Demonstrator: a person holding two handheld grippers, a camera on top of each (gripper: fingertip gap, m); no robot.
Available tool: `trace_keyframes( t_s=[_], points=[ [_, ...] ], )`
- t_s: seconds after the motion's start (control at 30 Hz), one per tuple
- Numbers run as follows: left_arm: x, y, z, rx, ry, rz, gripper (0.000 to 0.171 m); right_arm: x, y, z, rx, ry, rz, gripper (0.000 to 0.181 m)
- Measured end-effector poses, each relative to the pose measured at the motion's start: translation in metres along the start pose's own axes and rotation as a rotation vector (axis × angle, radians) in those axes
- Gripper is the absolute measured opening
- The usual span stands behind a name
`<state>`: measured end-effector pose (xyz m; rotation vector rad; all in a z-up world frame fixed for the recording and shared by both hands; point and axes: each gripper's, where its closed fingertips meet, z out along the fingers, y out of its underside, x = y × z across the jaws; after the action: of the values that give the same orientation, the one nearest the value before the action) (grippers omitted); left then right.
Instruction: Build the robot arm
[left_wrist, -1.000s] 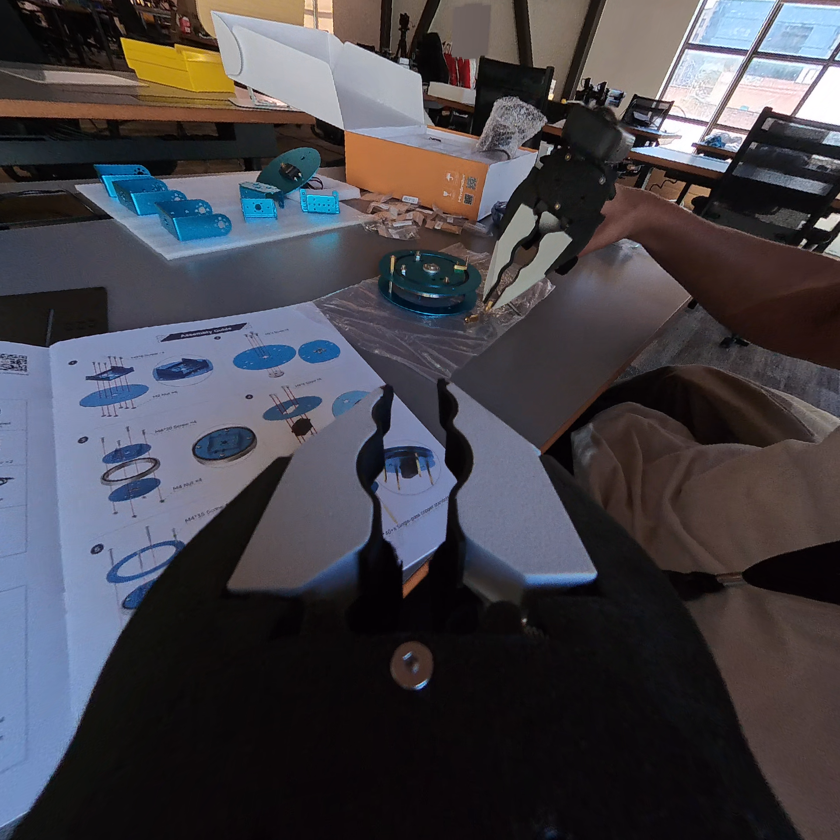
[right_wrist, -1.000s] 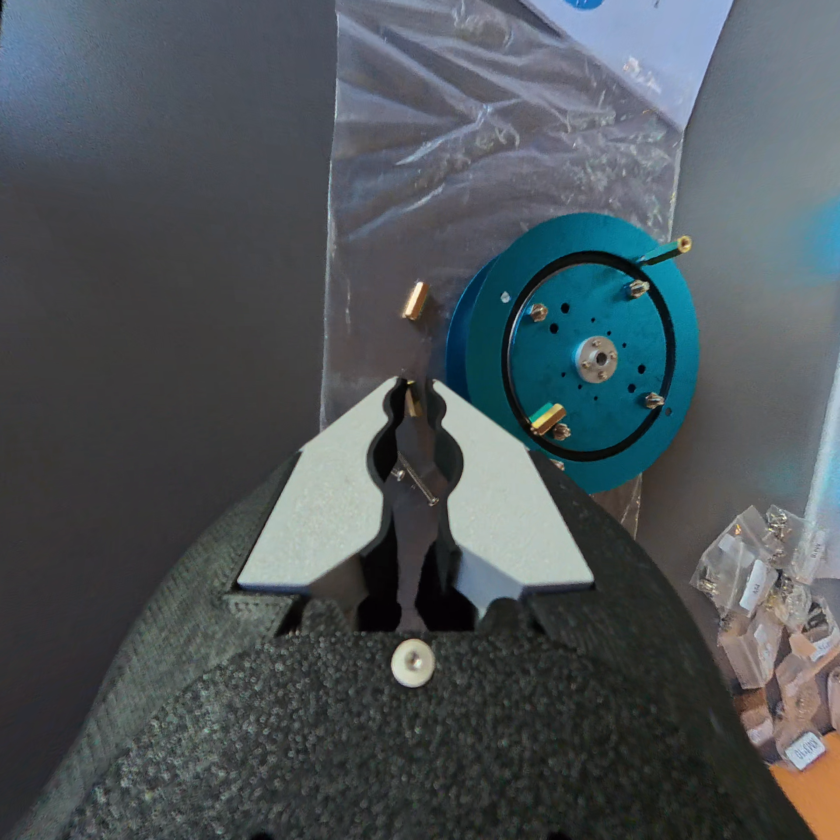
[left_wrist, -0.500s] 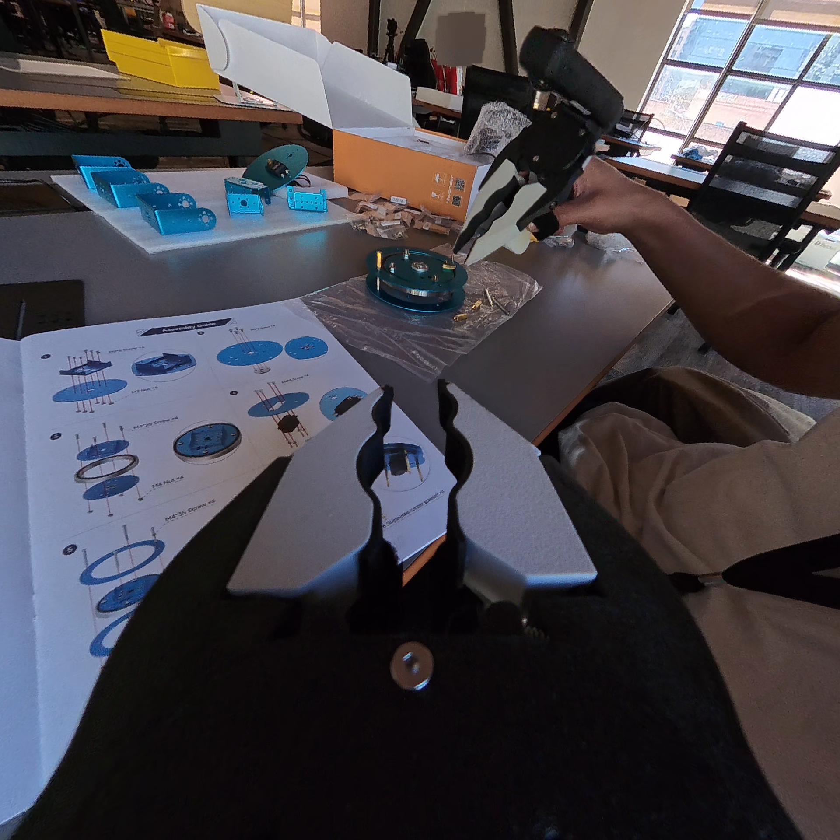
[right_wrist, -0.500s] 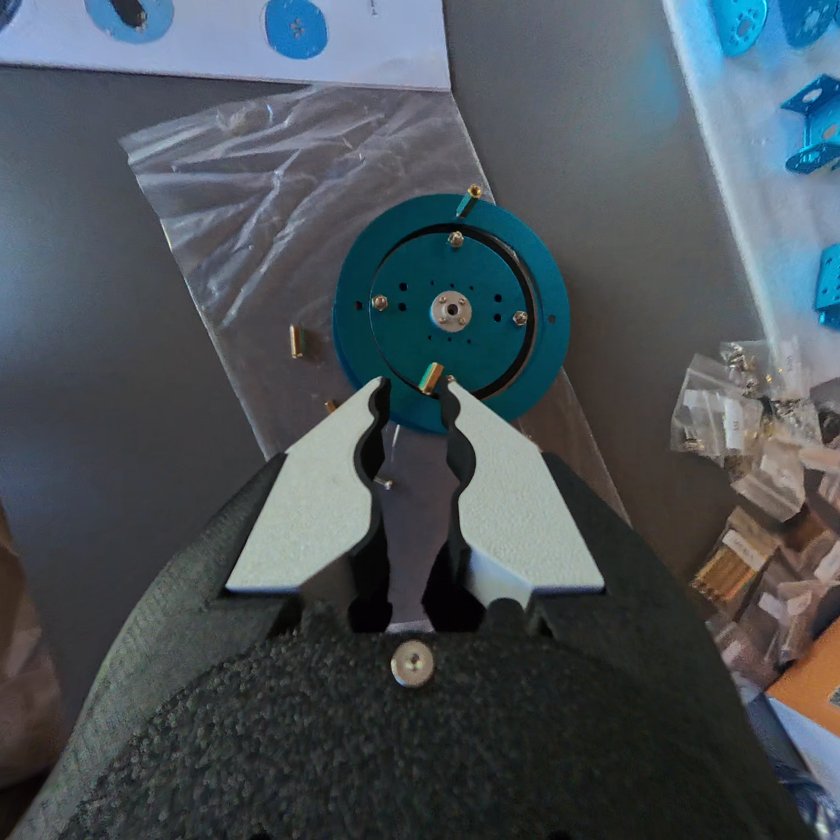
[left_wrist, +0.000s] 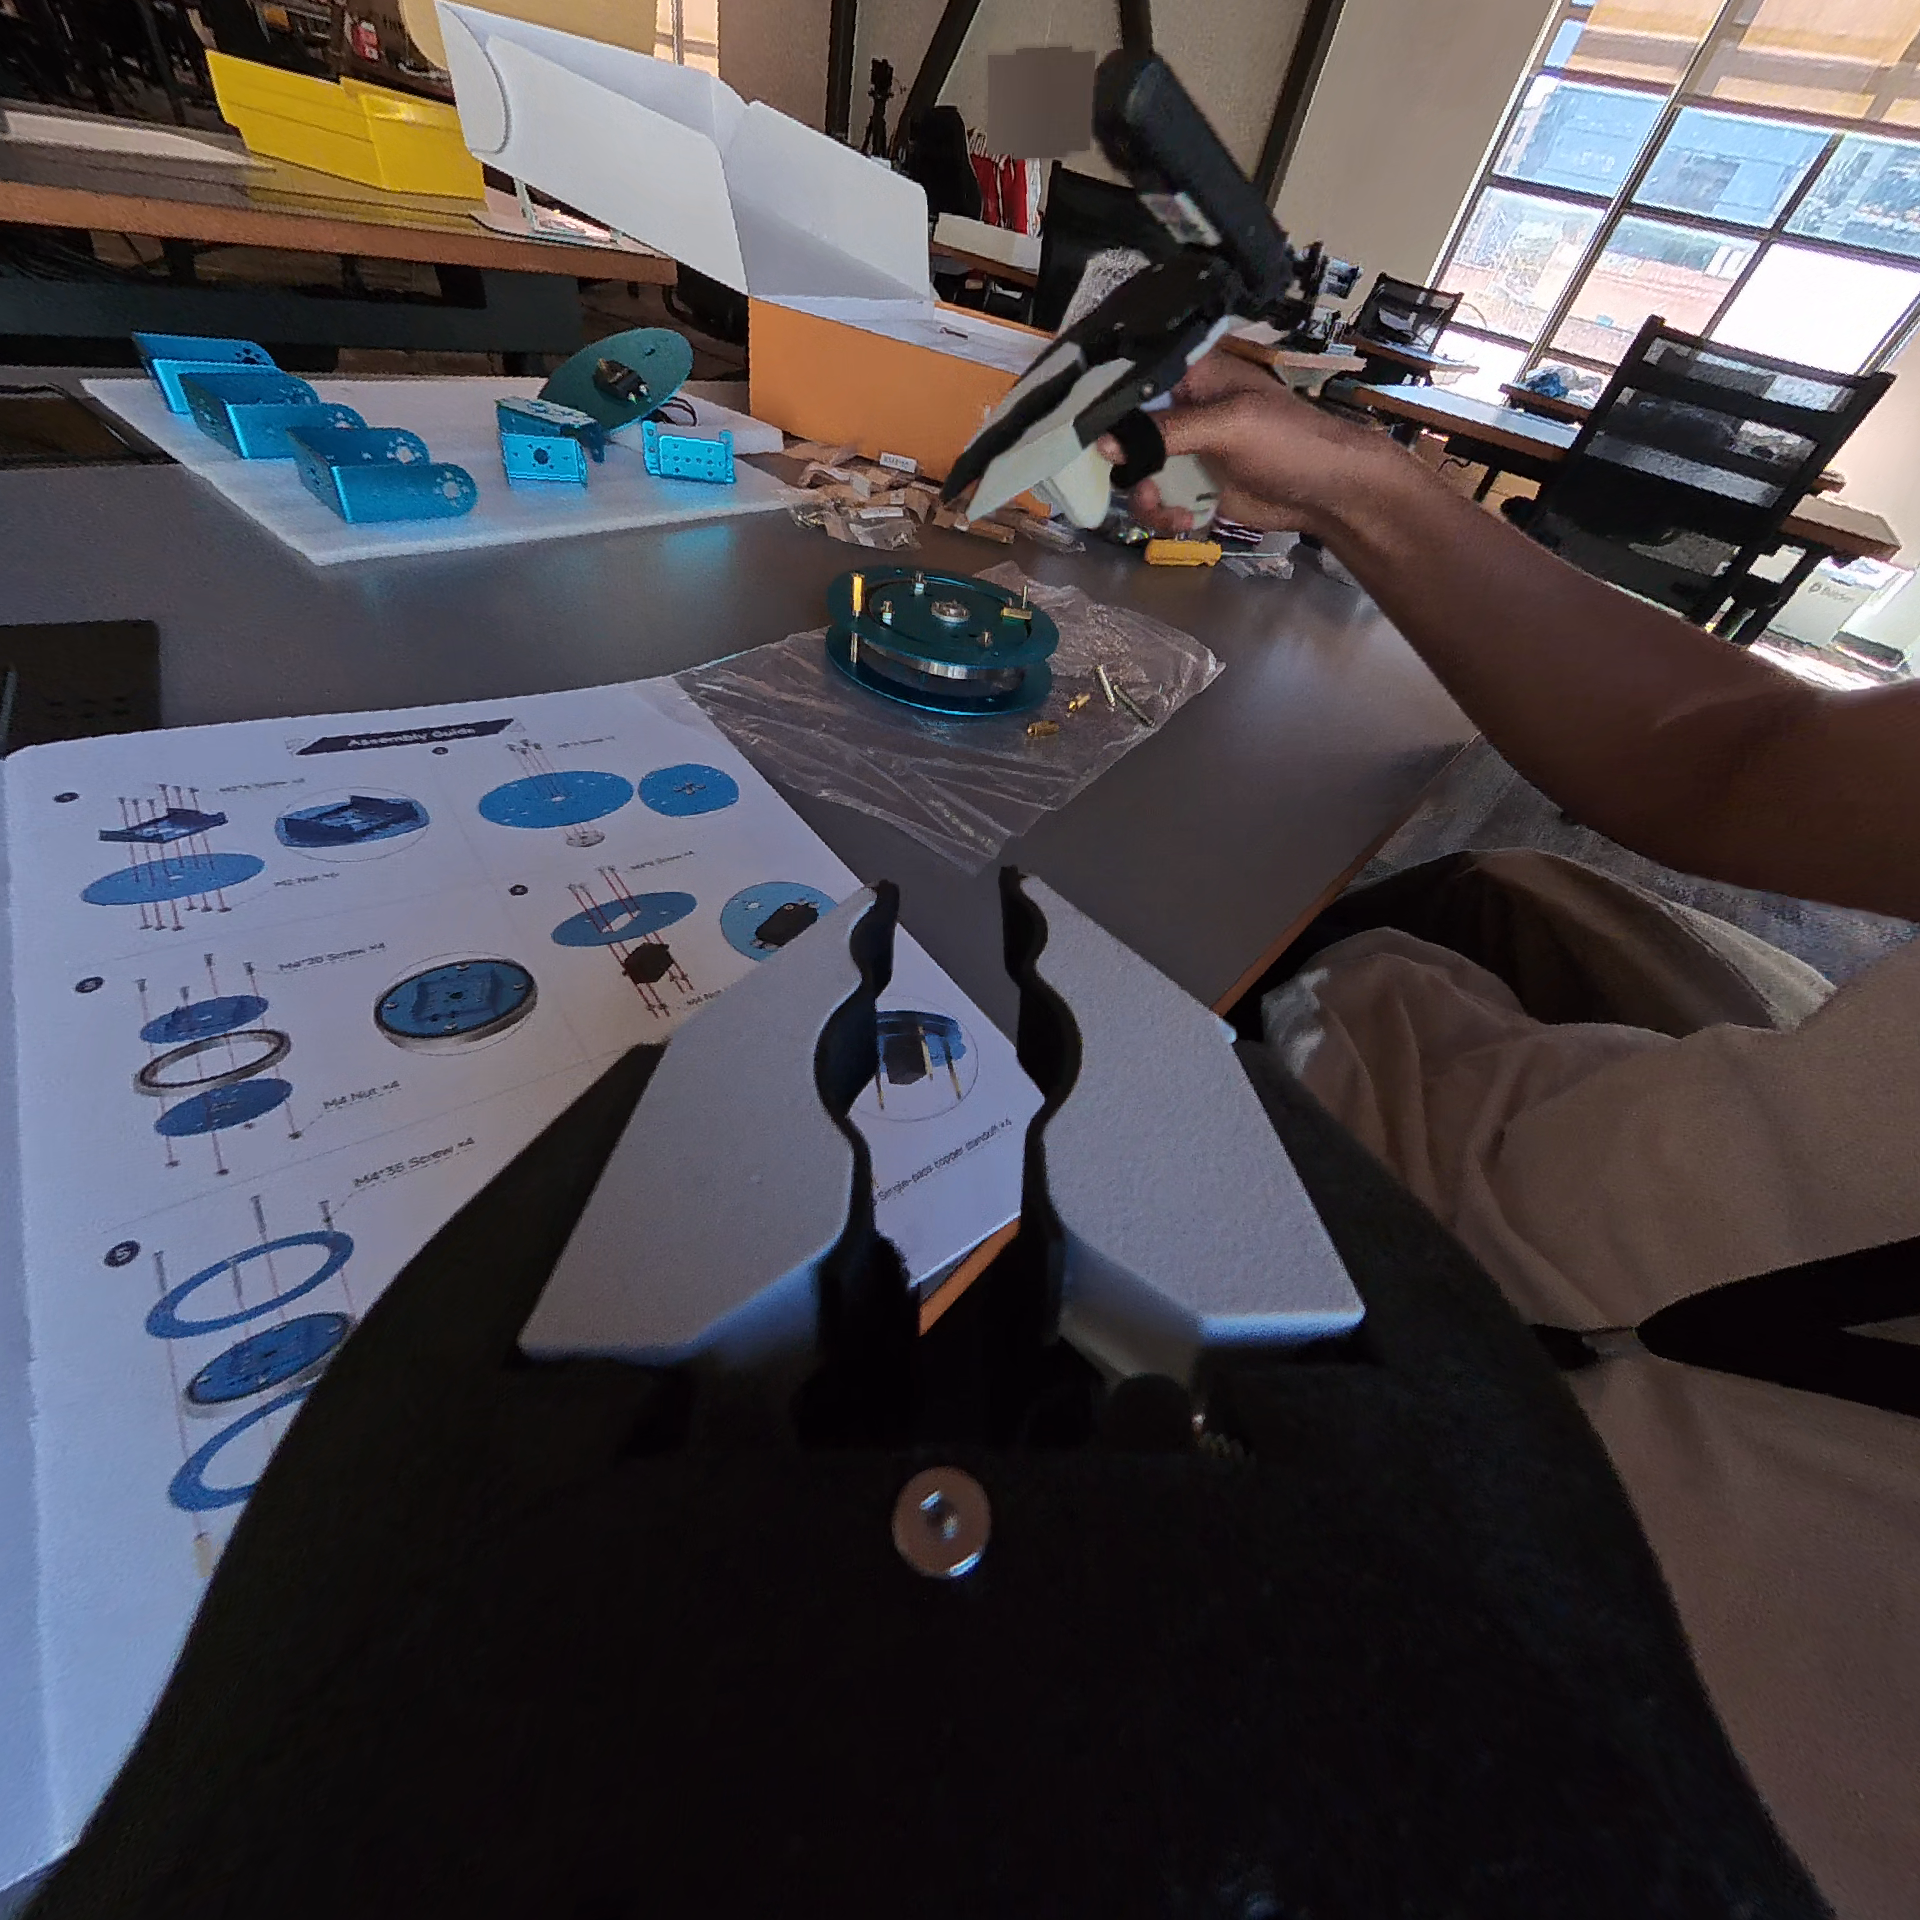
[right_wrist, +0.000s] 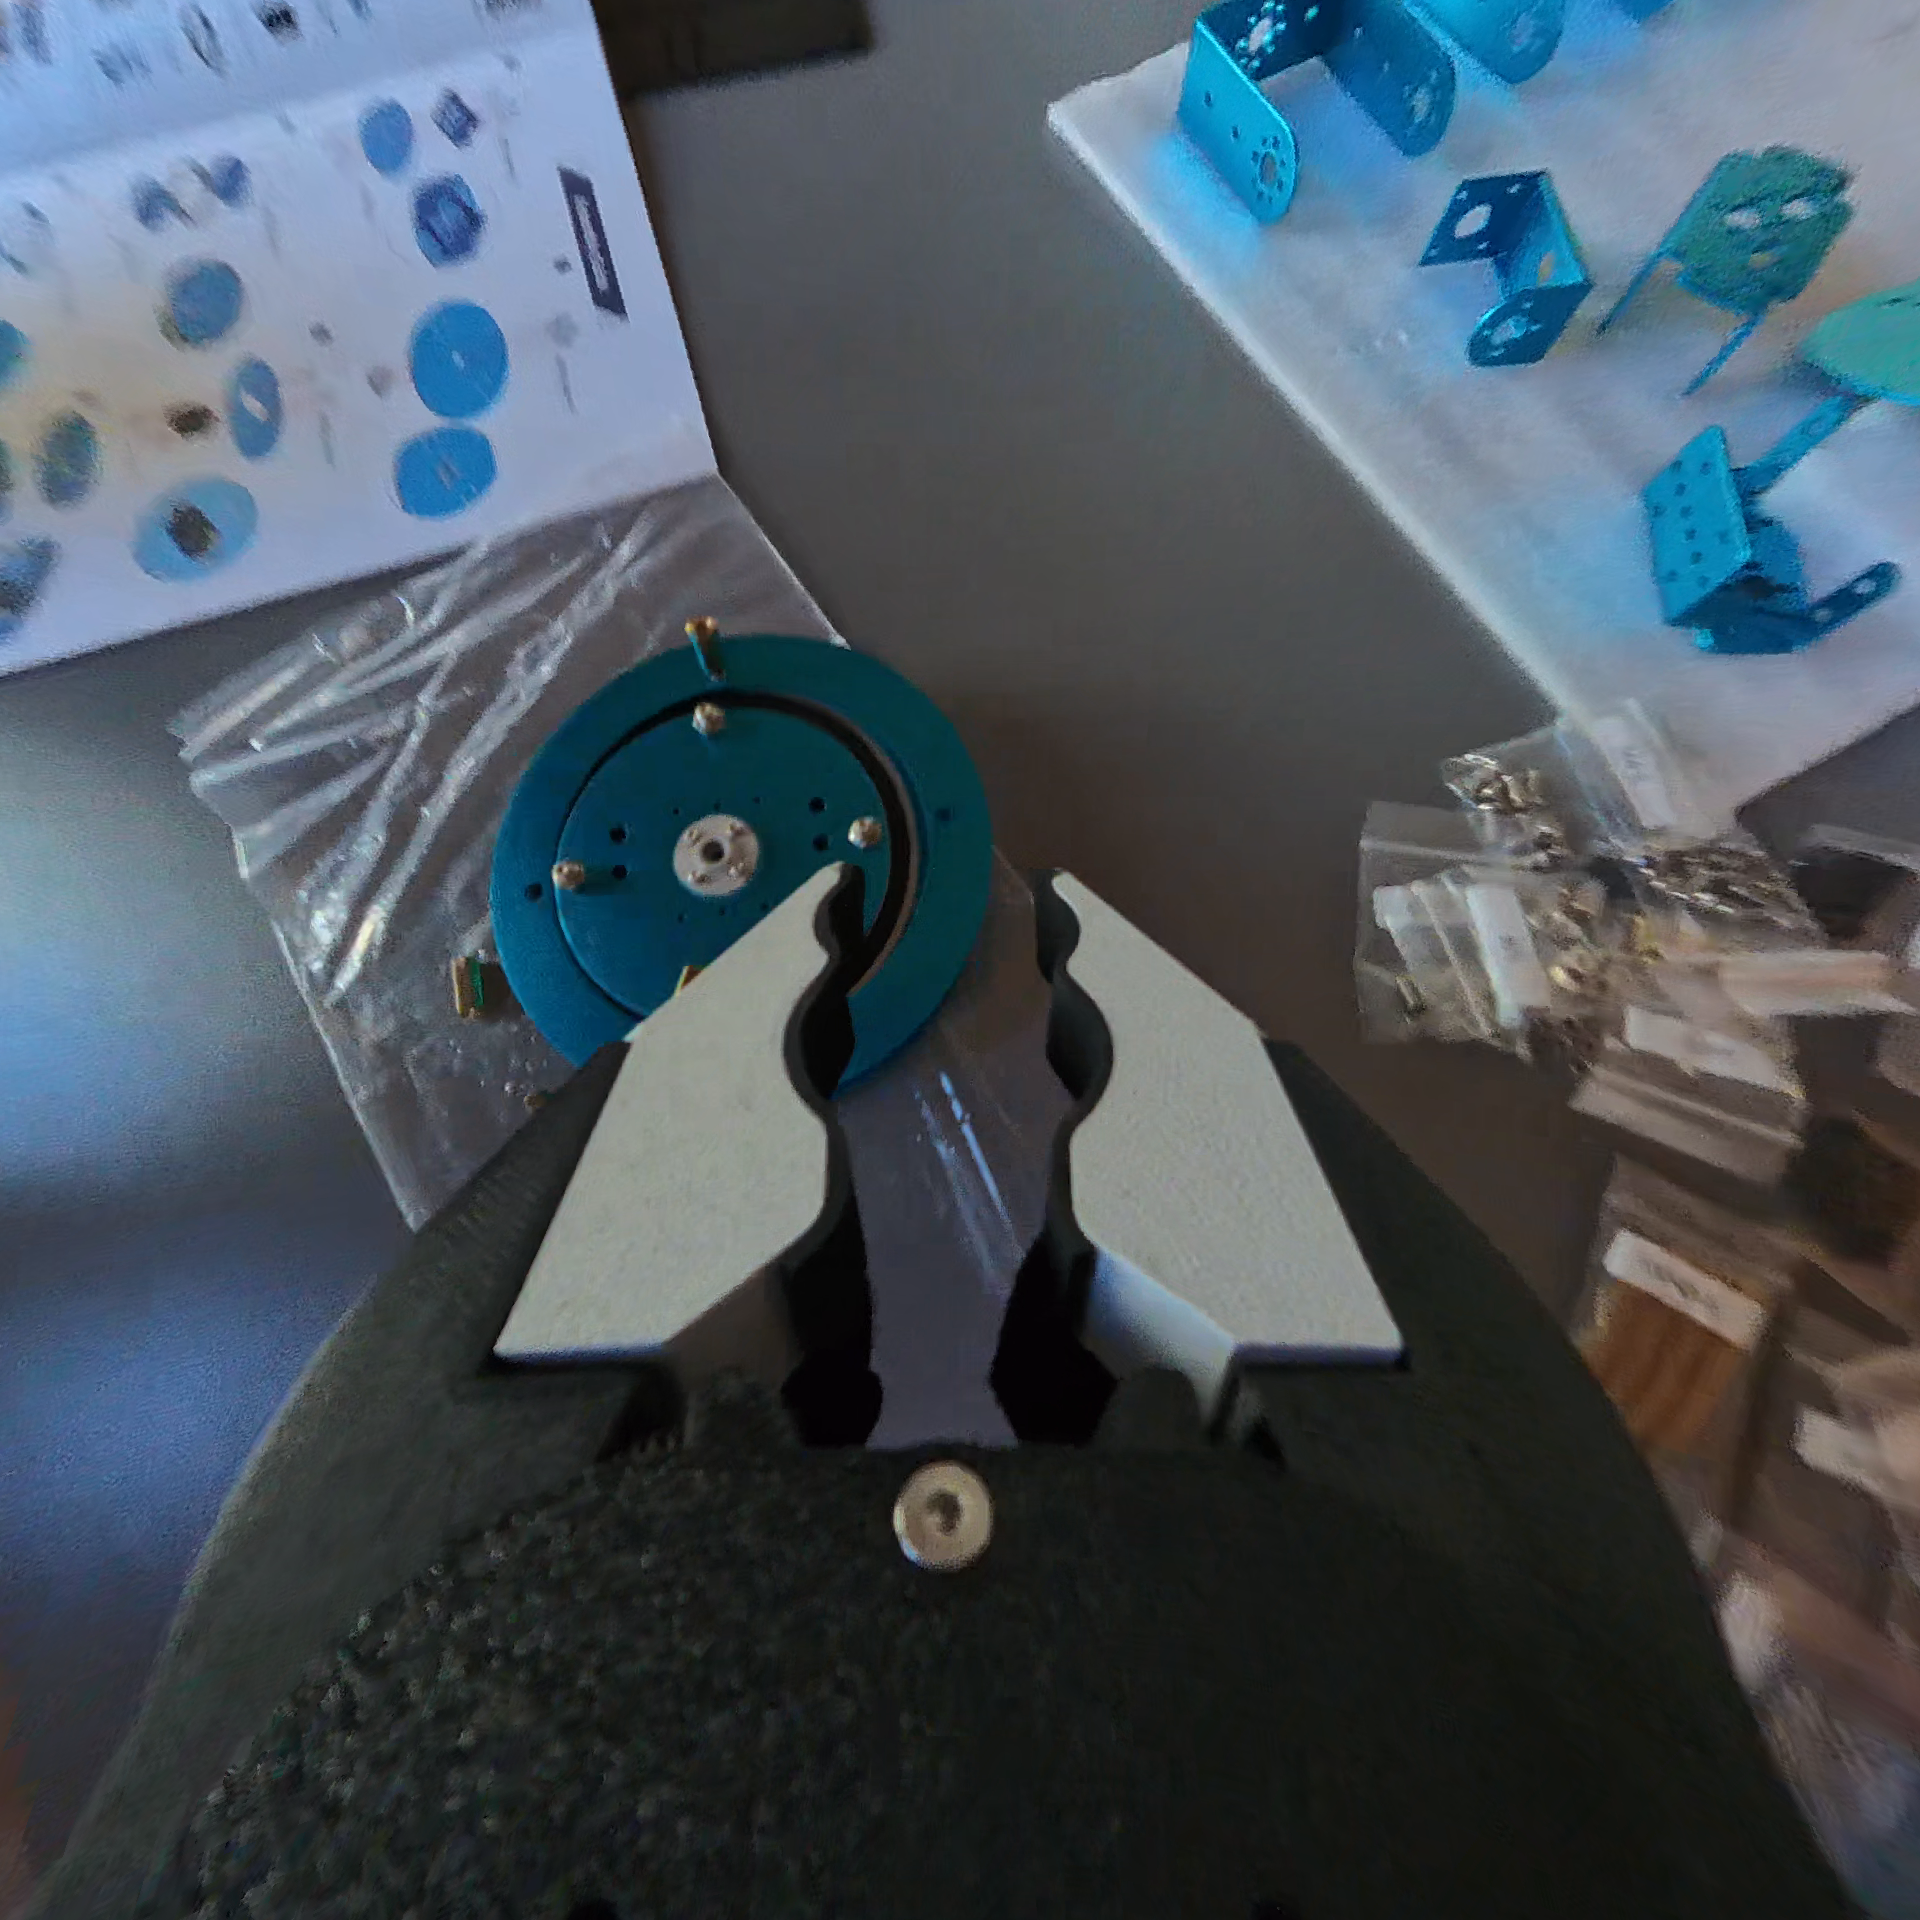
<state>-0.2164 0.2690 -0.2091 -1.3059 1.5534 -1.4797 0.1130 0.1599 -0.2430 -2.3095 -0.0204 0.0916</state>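
Left gripper (left_wrist: 940, 894): fingers a little apart, empty, over the booklet (left_wrist: 312, 935).
Right gripper (right_wrist: 945, 883): fingers apart, empty, up in the air above the blue disc (right_wrist: 644, 831).
Disc: lies on a clear bag (right_wrist: 343, 748), by small bags of screws (right_wrist: 1558, 935).

The open booklet (left_wrist: 312, 935) carries printed headings and part captions; small labels sit on the parts bags (right_wrist: 1621, 935).

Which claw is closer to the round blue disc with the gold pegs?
Right. The right gripper hangs open just above the disc; the left gripper sits farther back over the instruction sheet.
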Motion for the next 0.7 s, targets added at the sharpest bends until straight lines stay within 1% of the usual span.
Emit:
trace_keyframes(
  t_s=[0.03, 0.13, 0.17, 0.23, 0.33, 0.43, 0.6, 0.7],
  points=[
    [0.001, 0.000, 0.001, 0.000, 0.004, -0.001, 0.020, 0.001, -0.002, 0.006, 0.004, -0.076, 0.022, 0.037],
    [0.004, -0.001, 0.003, -0.001, 0.010, 0.000, 0.019, -0.003, -0.003, 0.024, 0.000, -0.277, 0.085, 0.039],
    [0.004, 0.000, 0.004, -0.003, 0.011, 0.000, 0.019, -0.005, 0.000, 0.029, -0.024, -0.330, 0.103, 0.037],
    [0.005, 0.001, 0.006, -0.006, 0.014, -0.001, 0.020, -0.010, 0.004, 0.036, -0.037, -0.384, 0.120, 0.033],
    [0.005, 0.003, 0.007, -0.006, 0.021, -0.008, 0.019, -0.015, 0.003, 0.036, -0.015, -0.398, 0.122, 0.028],
    [0.002, 0.004, 0.007, 0.002, 0.027, -0.021, 0.019, -0.010, 0.004, 0.034, -0.011, -0.346, 0.100, 0.028],
    [0.001, 0.006, 0.003, 0.003, 0.023, -0.025, 0.020, -0.003, 0.002, 0.029, 0.031, -0.335, 0.134, 0.028],
    [0.000, 0.007, 0.001, 0.004, 0.014, -0.025, 0.020, -0.003, 0.002, 0.026, 0.049, -0.317, 0.125, 0.028]
  ],
)
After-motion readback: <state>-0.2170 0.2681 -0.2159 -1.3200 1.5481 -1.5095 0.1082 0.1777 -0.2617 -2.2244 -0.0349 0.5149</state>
